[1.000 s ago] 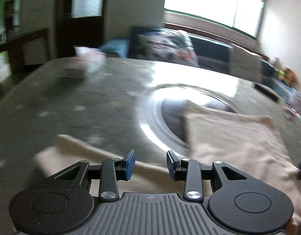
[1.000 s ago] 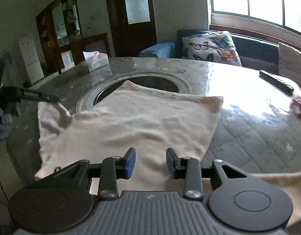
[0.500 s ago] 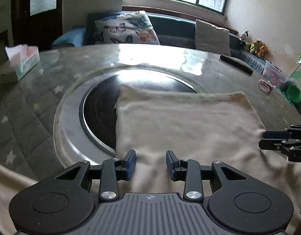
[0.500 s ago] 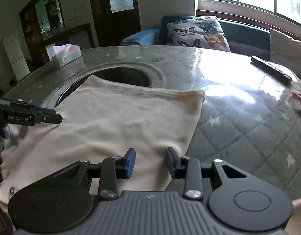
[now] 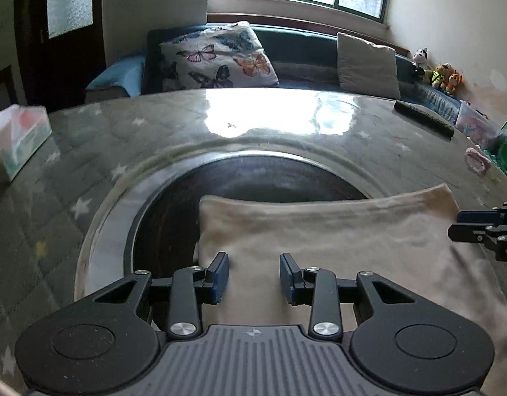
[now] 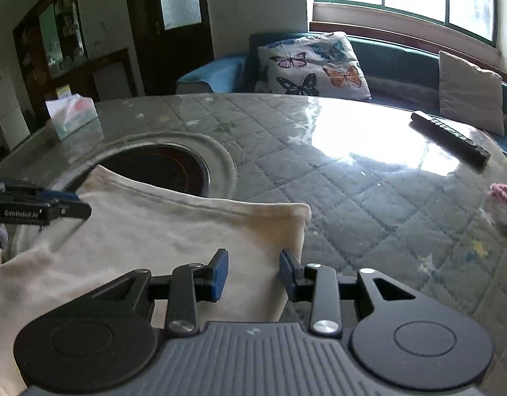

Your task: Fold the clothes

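Cream garment, grey star-patterned tablecloth, butterfly-print cushion.

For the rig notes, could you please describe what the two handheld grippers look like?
Both match: the left gripper and right gripper have black linkage arms with silver screws, blue finger pads, round black side discs and a ribbed grey body. White lettering marks the left gripper's side in the right wrist view.

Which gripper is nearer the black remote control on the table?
Right. The right gripper hovers at the beige garment's right edge, the side where the remote control lies. The left gripper is over the garment's opposite edge, beside the round recess.
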Tool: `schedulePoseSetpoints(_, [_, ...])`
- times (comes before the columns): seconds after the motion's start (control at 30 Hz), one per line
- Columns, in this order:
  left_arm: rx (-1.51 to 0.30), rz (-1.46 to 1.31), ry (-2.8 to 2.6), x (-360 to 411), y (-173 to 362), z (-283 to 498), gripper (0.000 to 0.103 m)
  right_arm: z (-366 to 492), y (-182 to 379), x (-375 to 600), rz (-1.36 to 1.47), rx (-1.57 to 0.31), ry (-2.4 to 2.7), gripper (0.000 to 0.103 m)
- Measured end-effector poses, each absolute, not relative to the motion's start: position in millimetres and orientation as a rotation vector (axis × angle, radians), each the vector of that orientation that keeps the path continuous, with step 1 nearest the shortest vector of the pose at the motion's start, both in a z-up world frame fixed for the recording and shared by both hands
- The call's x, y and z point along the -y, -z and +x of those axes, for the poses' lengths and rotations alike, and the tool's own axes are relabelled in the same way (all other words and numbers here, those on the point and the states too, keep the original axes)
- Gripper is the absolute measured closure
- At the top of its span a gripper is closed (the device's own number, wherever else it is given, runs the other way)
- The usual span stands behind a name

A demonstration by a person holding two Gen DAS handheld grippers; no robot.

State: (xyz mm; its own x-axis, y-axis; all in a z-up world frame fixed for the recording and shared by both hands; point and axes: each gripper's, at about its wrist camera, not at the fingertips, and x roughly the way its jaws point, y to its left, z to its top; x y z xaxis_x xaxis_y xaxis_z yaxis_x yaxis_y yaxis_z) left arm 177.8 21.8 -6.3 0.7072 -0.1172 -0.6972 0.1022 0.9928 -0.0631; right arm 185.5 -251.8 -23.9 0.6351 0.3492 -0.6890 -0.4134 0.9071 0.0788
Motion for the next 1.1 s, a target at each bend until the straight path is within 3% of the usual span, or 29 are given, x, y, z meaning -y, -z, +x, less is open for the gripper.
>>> schedulePoseSetpoints(0.23, [-0.777,-0.037,0.102,-22,5,191,0.064,204,25,244,-0.128,-0.767,-0.428,0.069])
schedulePoseSetpoints(0.33, [-0.769,-0.022,0.116,-17,1,176,0.053,192,15,243,-0.157,-0.751,-0.443,0.063])
schedulePoseSetpoints(0.53, [-0.746,0.014,0.158,-2,-7,133,0.042,135,-4,243,-0.220,-0.715,-0.517,0.056])
schedulePoseSetpoints(1.1, [-0.681,0.205,0.323,54,3,6,0.024,-27,13,222,-0.390,-0.691,-0.649,0.051])
